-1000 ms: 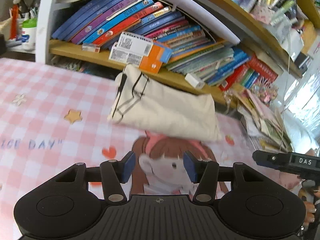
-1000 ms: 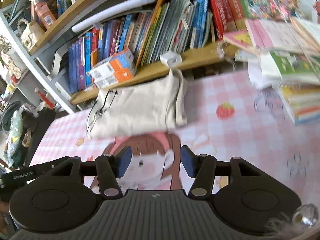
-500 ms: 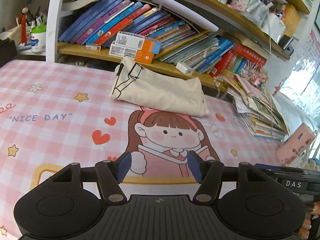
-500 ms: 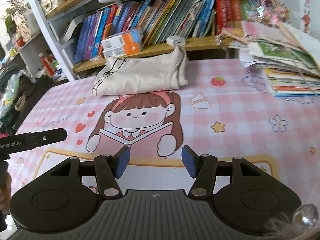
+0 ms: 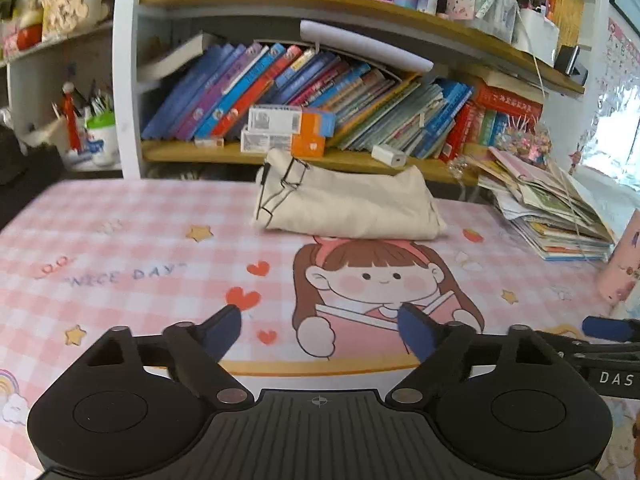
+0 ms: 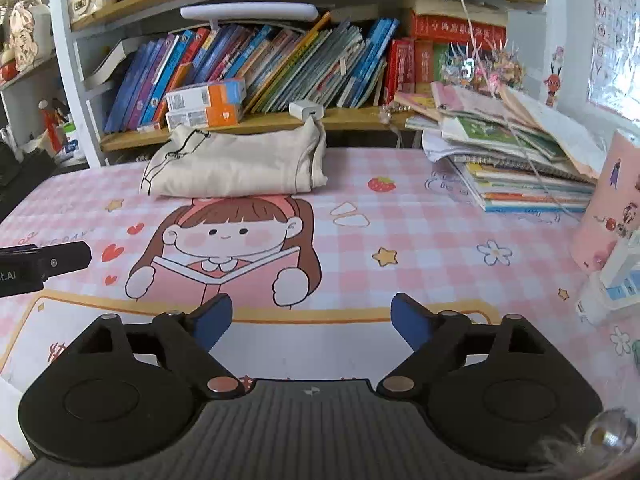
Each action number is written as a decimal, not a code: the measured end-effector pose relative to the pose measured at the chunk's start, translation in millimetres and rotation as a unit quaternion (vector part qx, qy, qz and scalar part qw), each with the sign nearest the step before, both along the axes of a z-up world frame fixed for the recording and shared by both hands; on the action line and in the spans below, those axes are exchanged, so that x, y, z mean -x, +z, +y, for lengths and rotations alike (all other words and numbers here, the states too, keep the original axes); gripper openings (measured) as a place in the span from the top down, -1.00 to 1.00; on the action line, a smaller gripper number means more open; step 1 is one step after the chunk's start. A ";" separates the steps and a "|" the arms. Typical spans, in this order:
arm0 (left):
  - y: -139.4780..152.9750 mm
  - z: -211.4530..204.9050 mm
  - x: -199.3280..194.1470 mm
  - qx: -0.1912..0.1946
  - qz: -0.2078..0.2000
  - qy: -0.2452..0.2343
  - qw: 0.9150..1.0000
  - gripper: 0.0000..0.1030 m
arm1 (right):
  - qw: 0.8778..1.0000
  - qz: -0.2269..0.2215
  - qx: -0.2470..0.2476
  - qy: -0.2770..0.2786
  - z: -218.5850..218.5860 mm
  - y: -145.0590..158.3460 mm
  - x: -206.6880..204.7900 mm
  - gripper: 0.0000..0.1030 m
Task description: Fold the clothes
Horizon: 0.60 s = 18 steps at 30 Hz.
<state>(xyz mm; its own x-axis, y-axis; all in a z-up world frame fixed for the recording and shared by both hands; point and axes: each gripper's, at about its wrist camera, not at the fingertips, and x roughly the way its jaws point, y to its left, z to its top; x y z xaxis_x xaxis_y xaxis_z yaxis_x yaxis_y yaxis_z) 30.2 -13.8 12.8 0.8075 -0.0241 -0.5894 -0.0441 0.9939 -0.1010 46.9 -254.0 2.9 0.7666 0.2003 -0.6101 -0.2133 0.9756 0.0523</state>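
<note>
Where the cream garment point(image 5: 348, 208) lies at the far edge of the table point(image 5: 120, 248), it sits as a compact, layered rectangle pressed against the foot of the bookshelf point(image 5: 224, 152), its long axis running left to right across both views and so square to the line of either pair of jaws. The left gripper point(image 5: 320, 330) and the right gripper point(image 6: 311, 318) both hang low over the near part of the table, jaws spread wide with nothing between them, and the garment is well apart from each, straight ahead and beyond the cartoon girl point(image 5: 372, 280) printed on the pink checked cover. From the left wrist view the bundle lies dead ahead to slightly right of centre; from the right wrist view it lies ahead and to the left, so it sits between the two tools, with neither clearly the nearer. Its left end, marked by a dark printed outline, falls toward the left gripper; its right end, showing stacked fabric edges, falls toward the right gripper. In my judgement the garment already lies folded. A stack of books point(image 6: 520, 168) stands near its right end but does not touch it.
</note>
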 end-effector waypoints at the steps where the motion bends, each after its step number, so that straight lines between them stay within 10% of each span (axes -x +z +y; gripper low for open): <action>1: -0.9 0.5 0.1 0.003 0.002 0.000 1.000 -0.76 | 1.000 -0.002 0.002 0.000 1.5 0.1 0.3 -0.79; 18: -11.4 0.3 -7.3 -0.014 0.021 0.005 1.000 -0.96 | 1.000 -0.004 0.008 -0.005 14.7 0.6 -3.0 -1.00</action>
<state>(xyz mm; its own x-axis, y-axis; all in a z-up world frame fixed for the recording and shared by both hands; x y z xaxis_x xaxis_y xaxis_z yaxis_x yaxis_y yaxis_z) 37.4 -13.5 1.4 0.7825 -0.0001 -0.6227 -0.0567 0.9958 -0.0714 49.8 -239.3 3.5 0.7733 0.1827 -0.6071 -0.2040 0.9784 0.0346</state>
